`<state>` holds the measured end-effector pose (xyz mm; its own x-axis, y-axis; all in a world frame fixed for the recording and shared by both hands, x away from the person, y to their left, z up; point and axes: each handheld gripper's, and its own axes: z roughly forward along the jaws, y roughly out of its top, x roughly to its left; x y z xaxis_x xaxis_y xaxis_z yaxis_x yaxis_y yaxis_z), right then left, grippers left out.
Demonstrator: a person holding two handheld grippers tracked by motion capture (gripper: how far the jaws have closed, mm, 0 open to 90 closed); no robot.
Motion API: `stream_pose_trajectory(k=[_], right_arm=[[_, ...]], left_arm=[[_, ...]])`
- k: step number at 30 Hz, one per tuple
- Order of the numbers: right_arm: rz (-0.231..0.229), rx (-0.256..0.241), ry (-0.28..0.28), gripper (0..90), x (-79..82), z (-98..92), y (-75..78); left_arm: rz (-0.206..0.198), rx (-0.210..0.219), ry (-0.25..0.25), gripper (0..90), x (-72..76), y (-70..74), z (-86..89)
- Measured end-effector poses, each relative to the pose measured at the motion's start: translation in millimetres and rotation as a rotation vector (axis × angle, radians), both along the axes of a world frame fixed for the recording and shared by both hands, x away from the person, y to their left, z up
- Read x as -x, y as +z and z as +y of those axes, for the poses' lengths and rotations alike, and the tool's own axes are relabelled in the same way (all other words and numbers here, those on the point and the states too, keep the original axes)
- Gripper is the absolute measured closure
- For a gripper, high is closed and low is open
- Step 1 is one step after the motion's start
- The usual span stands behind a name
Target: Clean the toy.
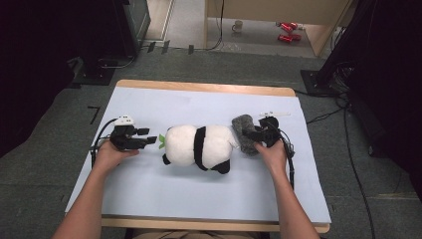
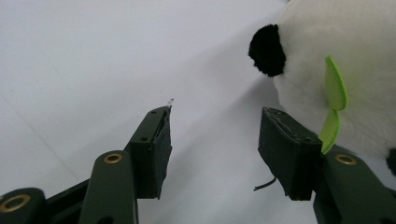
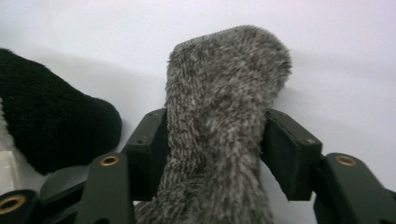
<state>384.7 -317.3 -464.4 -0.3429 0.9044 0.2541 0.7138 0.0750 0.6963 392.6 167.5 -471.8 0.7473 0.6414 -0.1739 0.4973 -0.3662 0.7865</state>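
Observation:
A black-and-white panda plush (image 1: 196,147) lies on its side in the middle of the pale mat (image 1: 149,189). A green leaf (image 1: 161,141) sticks out at its left end. My left gripper (image 1: 151,141) rests just left of the leaf, open, with nothing between its jaws. In the left gripper view the panda (image 2: 336,42) and the leaf (image 2: 335,88) sit just beyond the right jaw of the left gripper (image 2: 217,116). A grey fuzzy sock (image 1: 242,129) lies against the panda's right end. My right gripper (image 3: 215,121) is shut on the sock (image 3: 224,84), beside a black panda foot (image 3: 51,126).
The mat covers a wooden table (image 1: 199,87). Dark stands (image 1: 94,69) and cables (image 1: 348,149) are on the carpet around it. A mug (image 1: 238,25) and red cans (image 1: 287,31) lie on the floor far behind.

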Motion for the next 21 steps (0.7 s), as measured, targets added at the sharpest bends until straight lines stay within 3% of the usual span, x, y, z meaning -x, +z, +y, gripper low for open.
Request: stream_pose_trajectory(k=[6, 7, 12, 17, 21], right_arm=[[-0.037, 0.01, -0.007, 37.9, 6.7, -10.5, 9.3], [-0.062, 0.01, -0.017, 38.9, 12.0, -19.6, 10.6], [-0.06, -0.016, -0.086, 40.1, 17.6, -39.8, 10.5], [-0.07, -0.01, -0.131, 42.3, 23.1, -57.4, 6.1], [-0.059, 0.001, -0.155, 42.7, 25.4, -66.8, 0.1]], left_arm=[[-0.015, -0.023, 0.018, 43.3, -0.2, -1.6, 1.3], [-0.021, -0.033, 0.03, 43.1, -0.9, -2.4, 2.9], [-0.047, -0.052, 0.08, 40.7, -5.1, -5.7, 7.6], [-0.043, -0.101, 0.132, 39.0, -8.5, -8.8, 13.0], [-0.038, -0.108, 0.153, 38.7, -10.6, -11.2, 15.5]])
